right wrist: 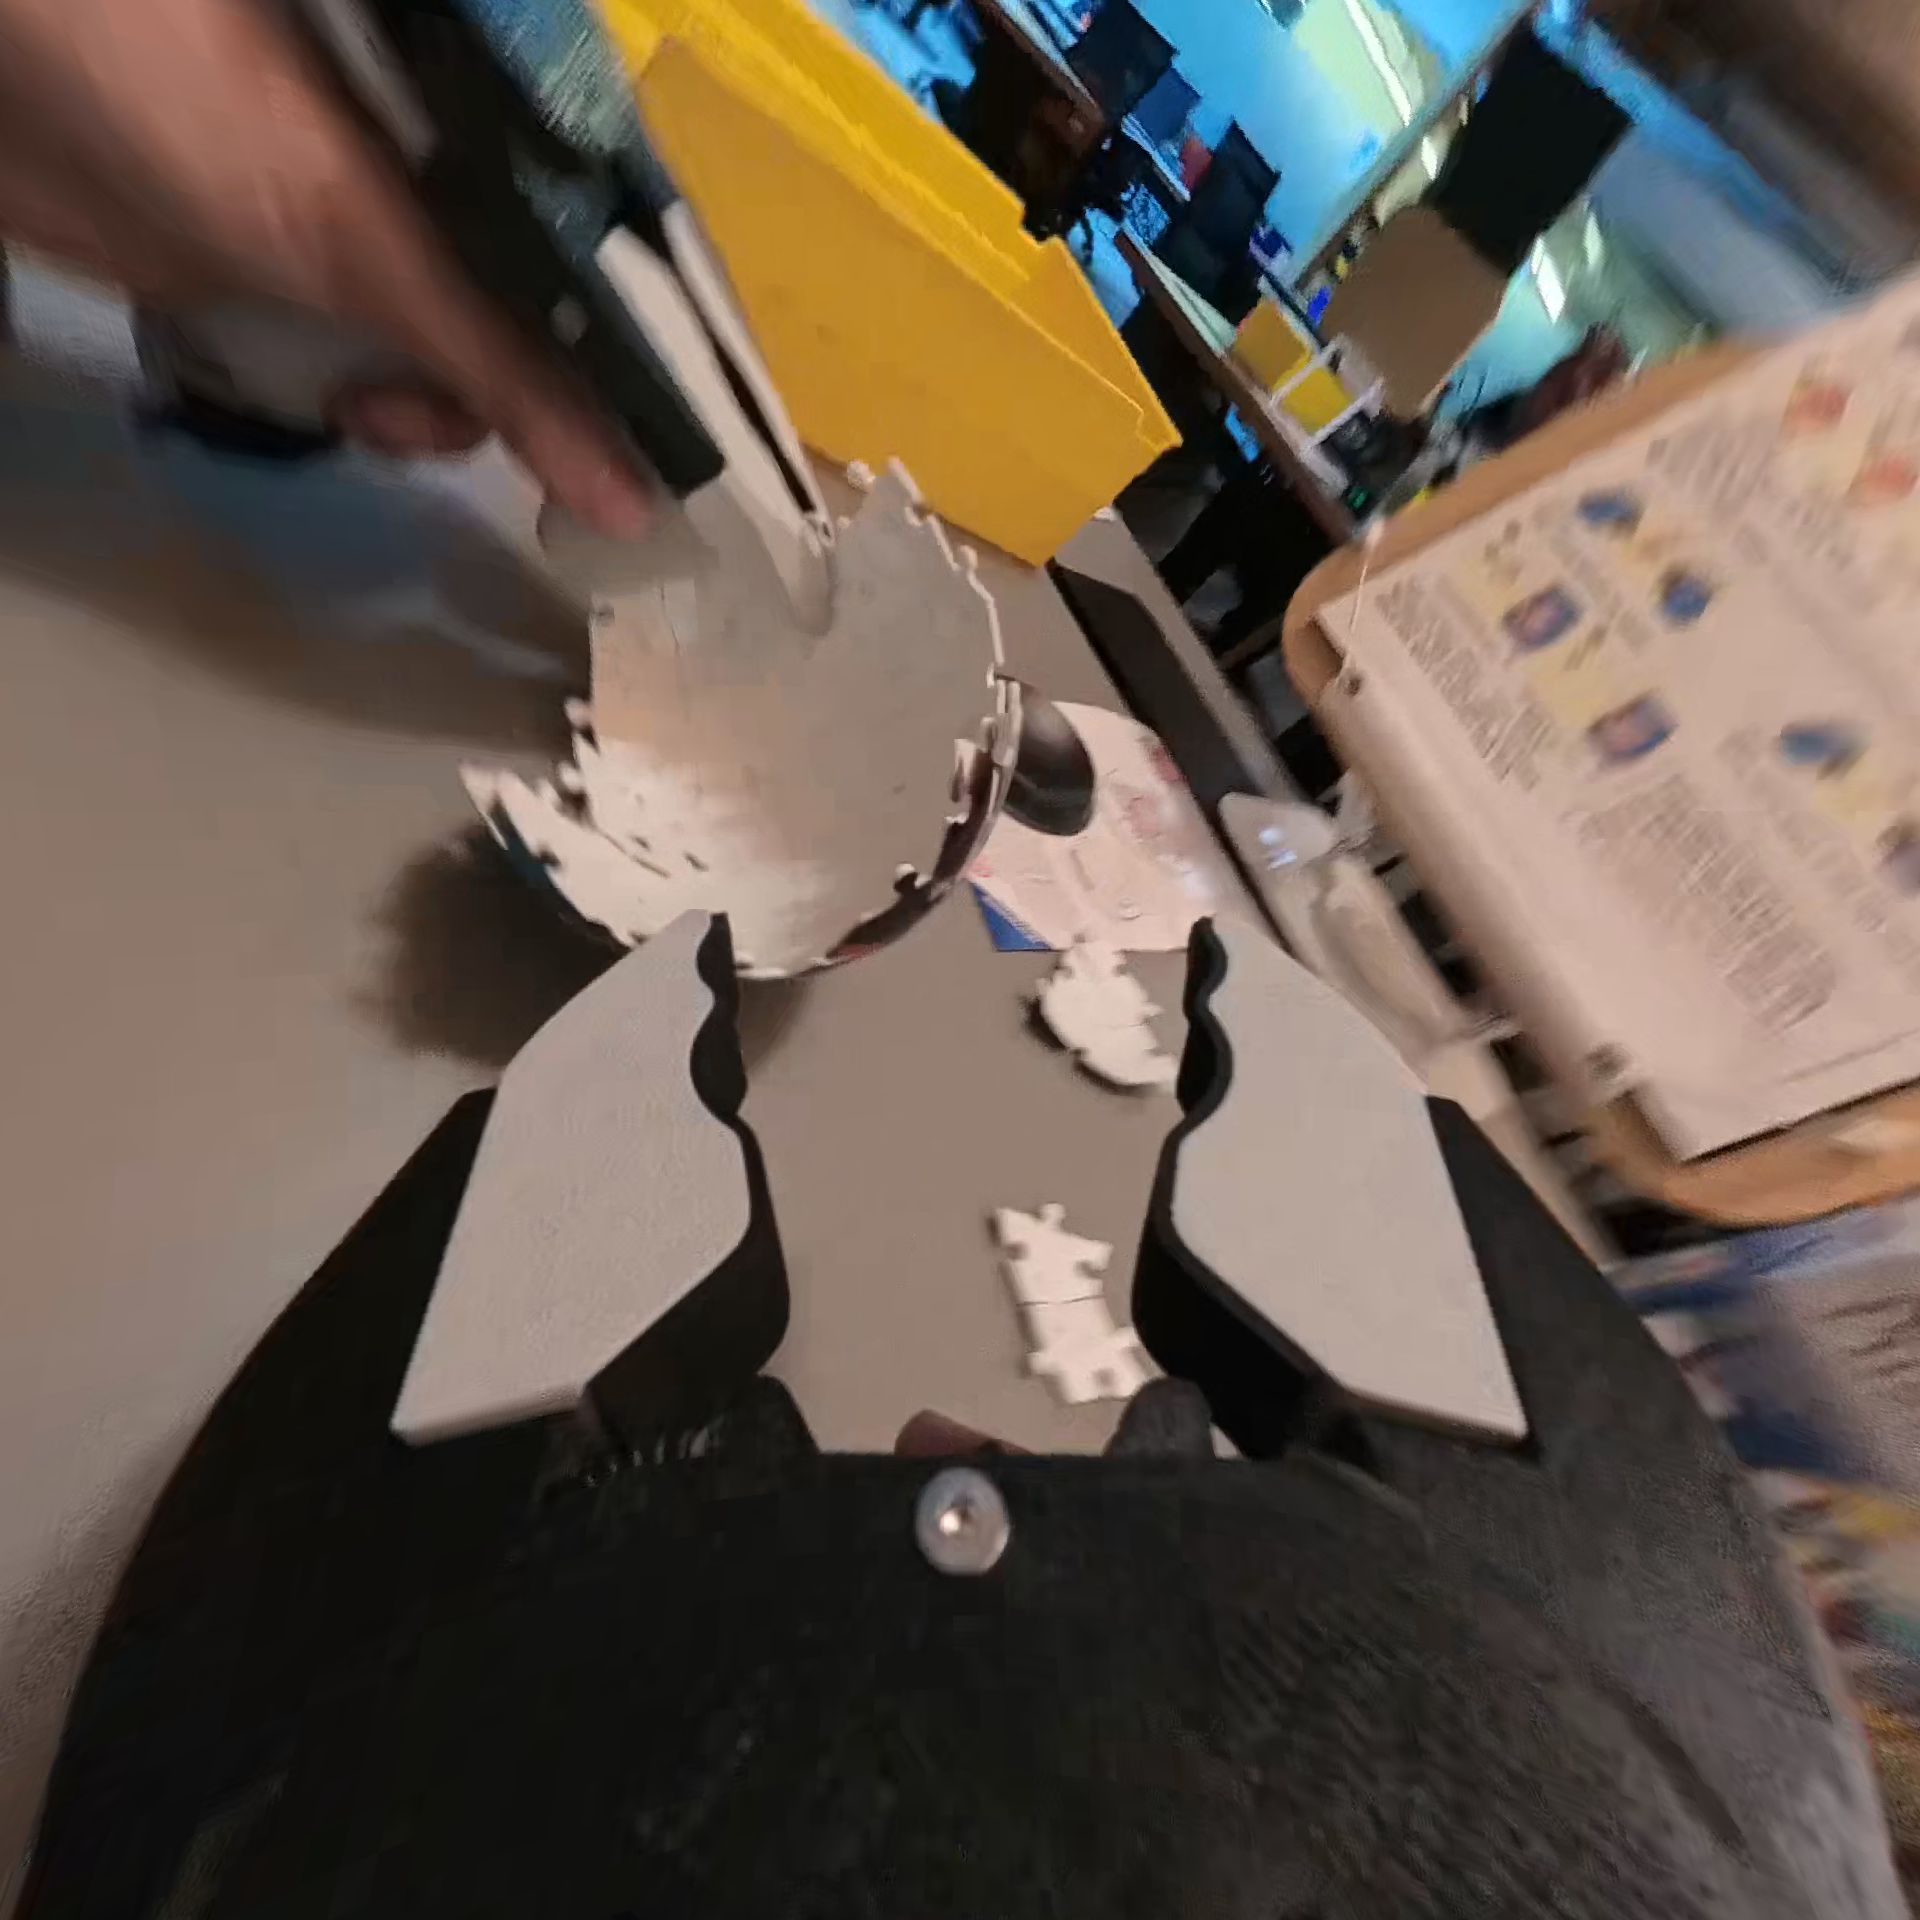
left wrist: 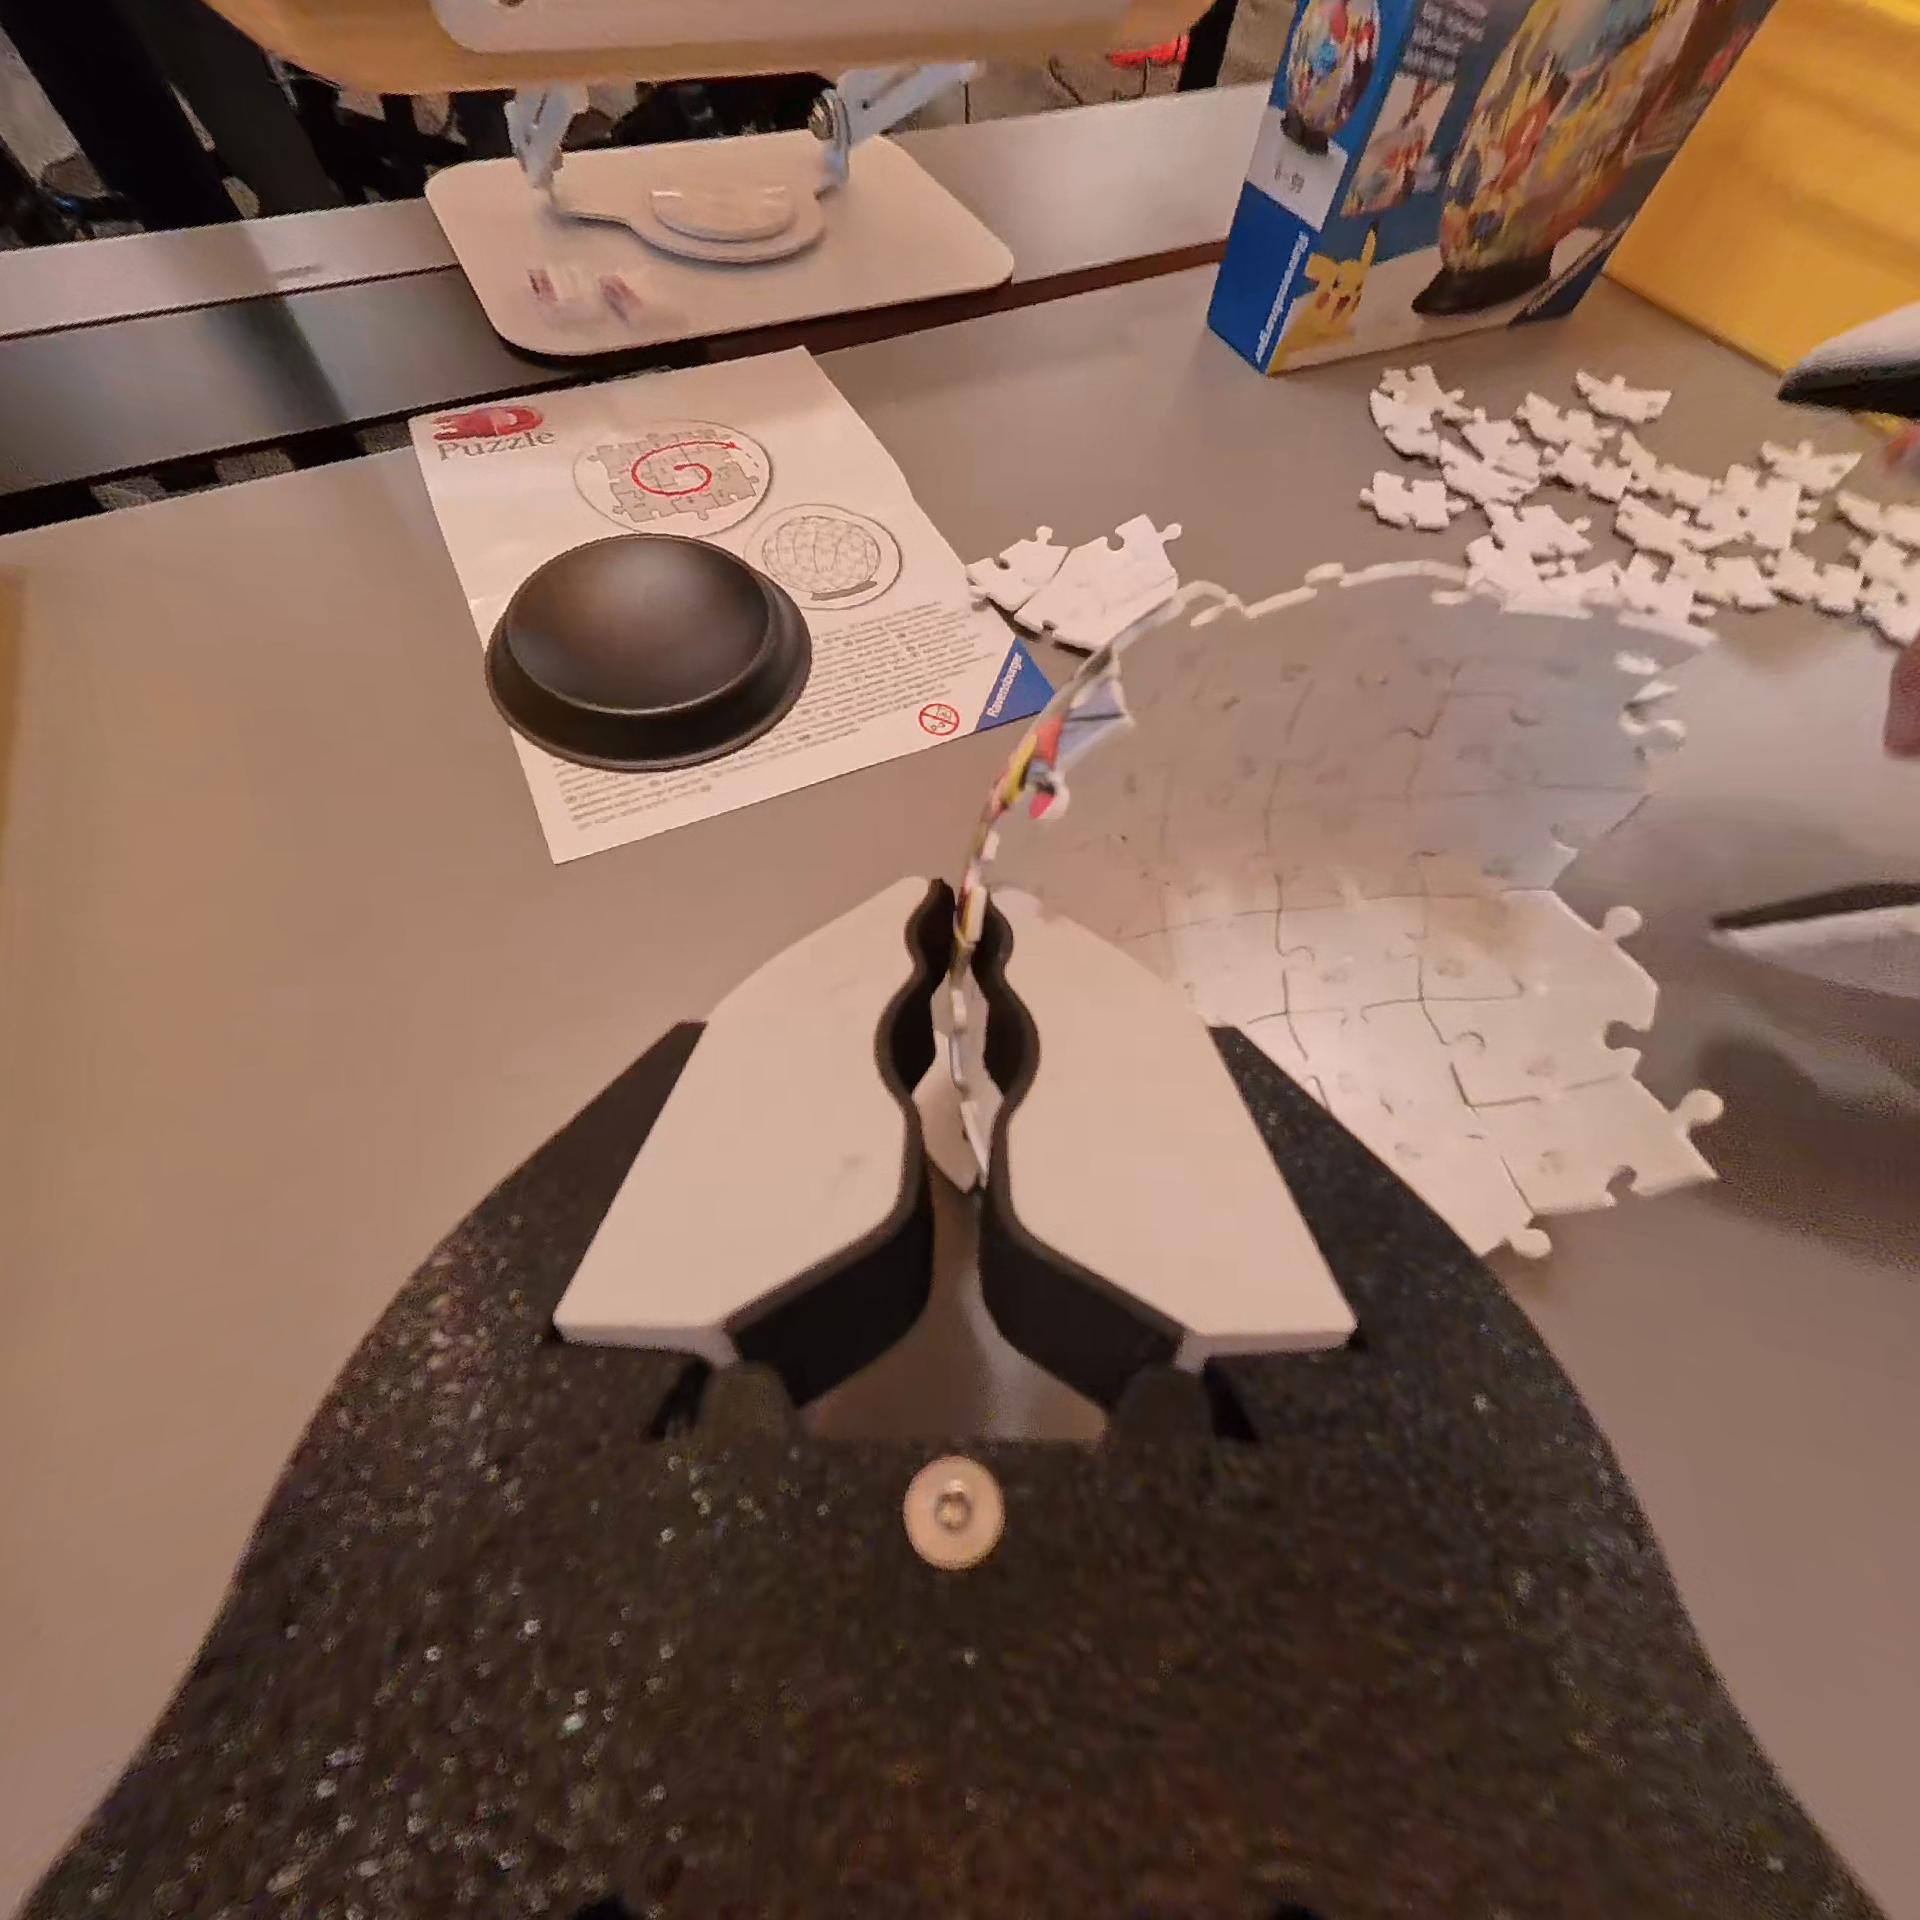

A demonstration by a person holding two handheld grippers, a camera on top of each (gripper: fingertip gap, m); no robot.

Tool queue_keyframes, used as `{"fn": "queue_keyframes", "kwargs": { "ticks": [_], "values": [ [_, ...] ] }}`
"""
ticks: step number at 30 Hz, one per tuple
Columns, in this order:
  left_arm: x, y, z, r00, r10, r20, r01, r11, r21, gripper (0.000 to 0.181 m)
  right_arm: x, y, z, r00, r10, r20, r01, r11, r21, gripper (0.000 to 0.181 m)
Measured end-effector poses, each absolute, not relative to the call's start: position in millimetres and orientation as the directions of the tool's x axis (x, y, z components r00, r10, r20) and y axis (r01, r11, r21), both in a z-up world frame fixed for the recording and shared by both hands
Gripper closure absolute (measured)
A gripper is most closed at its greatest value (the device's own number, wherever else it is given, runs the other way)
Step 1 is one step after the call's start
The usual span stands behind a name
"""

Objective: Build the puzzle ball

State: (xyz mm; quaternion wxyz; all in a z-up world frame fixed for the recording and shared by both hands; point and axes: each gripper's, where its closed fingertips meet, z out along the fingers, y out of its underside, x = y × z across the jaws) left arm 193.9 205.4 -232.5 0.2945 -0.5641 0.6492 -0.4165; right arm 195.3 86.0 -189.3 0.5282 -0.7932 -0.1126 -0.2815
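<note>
My left gripper (left wrist: pixel 961 920) is shut on the rim of the partly built puzzle ball (left wrist: pixel 1351 883), a curved shell with its white inside facing me and a colourful outside. The shell is held tilted above the grey table. My right gripper (right wrist: pixel 961 945) is open and empty, just short of the shell (right wrist: pixel 790 748); its fingers show at the right edge of the left wrist view (left wrist: pixel 1829 925). Loose white pieces (left wrist: pixel 1610 499) lie in a pile behind the shell. Two small joined groups (right wrist: pixel 1070 1309) lie on the table between the right gripper's fingers.
The black ball stand (left wrist: pixel 644 665) sits on the instruction sheet (left wrist: pixel 727 436) at the left. The puzzle box (left wrist: pixel 1455 177) stands at the back right, next to a yellow bin (right wrist: pixel 904 281). A white stand base (left wrist: pixel 727 229) is at the back. A hand (right wrist: pixel 312 208) holds the left gripper. The grippers' ends are close to 15 cm from one another.
</note>
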Motion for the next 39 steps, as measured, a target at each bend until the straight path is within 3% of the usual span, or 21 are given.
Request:
{"fn": "queue_keyframes", "kwargs": {
  "ticks": [2, 4, 6, 10, 18, 28, 34, 37, 39],
  "values": [
    [193.1, 206.8, -232.9, -0.158, -0.982, 0.104, -0.473, -0.017, -0.881, 0.178, 193.6, 85.3, -186.8, 0.916, -0.207, 0.343, 0.259, -0.346, -0.902, 0.100],
    [192.4, 208.5, -233.7, -0.121, -0.986, 0.114, -0.456, -0.047, -0.889, 0.178, 191.6, 88.5, -191.3, 0.949, -0.253, 0.190, 0.106, -0.312, -0.944, 0.108],
    [191.6, 210.0, -234.2, -0.084, -0.988, 0.130, -0.439, -0.080, -0.895, 0.178, 195.7, 92.3, -202.8, 0.940, -0.312, 0.140, 0.029, -0.334, -0.942, 0.114],
    [188.8, 211.8, -231.0, -0.027, -0.993, 0.117, -0.405, -0.096, -0.909, 0.178, 203.5, 103.4, -217.0, 0.914, -0.392, 0.102, -0.036, -0.329, -0.944, 0.145],
    [187.2, 210.1, -223.2, 0.021, -0.998, 0.055, -0.350, -0.059, -0.935, 0.178, 216.1, 106.3, -213.0, 0.852, -0.463, 0.244, 0.074, -0.355, -0.932, 0.170],
    [186.8, 210.8, -217.6, 0.047, -0.998, 0.030, -0.310, -0.043, -0.950, 0.178, 212.5, 102.8, -210.2, 0.810, -0.483, 0.332, 0.153, -0.373, -0.915, 0.177],
    [186.3, 204.4, -219.4, 0.007, -0.999, 0.031, -0.325, -0.032, -0.945, 0.177, 208.6, 97.0, -205.5, 0.763, -0.434, 0.479, 0.309, -0.407, -0.860, 0.177],
    [182.9, 198.0, -222.3, -0.042, -0.999, 0.032, -0.347, -0.016, -0.938, 0.169, 205.2, 94.2, -198.3, 0.711, -0.417, 0.566, 0.400, -0.422, -0.813, 0.177],
    [178.4, 196.0, -224.7, -0.059, -0.998, 0.024, -0.368, 0.000, -0.930, 0.152, 203.5, 92.9, -195.0, 0.659, -0.411, 0.630, 0.456, -0.447, -0.769, 0.177]
  ]
}}
